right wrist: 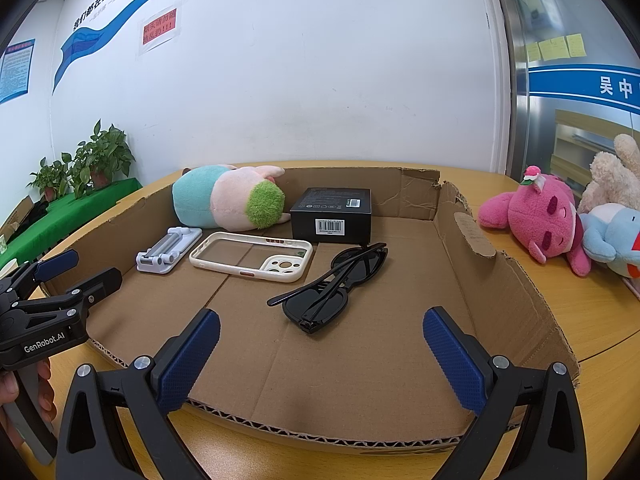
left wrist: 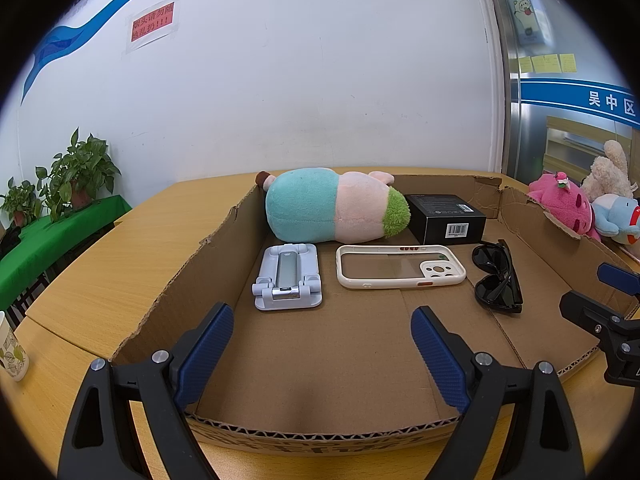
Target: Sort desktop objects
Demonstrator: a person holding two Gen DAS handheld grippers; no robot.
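A shallow cardboard tray (left wrist: 180, 280) (right wrist: 500, 300) on the wooden table holds a teal-and-pink plush (left wrist: 336, 210) (right wrist: 228, 200), a black box (left wrist: 446, 218) (right wrist: 332, 220), a folded white phone stand (left wrist: 288, 276) (right wrist: 168, 254), a cream phone case (left wrist: 400, 266) (right wrist: 252, 260) and black sunglasses (left wrist: 498, 276) (right wrist: 336, 286). My left gripper (left wrist: 322, 336) is open and empty over the tray's near edge. My right gripper (right wrist: 320, 340) is open and empty, just in front of the sunglasses.
A pink plush (right wrist: 536, 220) (left wrist: 560, 206), a cream plush (right wrist: 616, 176) and a blue plush (right wrist: 612, 236) lie on the table right of the tray. A paper cup (left wrist: 10, 350) stands at the left. Potted plants (left wrist: 76, 172) sit on a green-covered table beyond.
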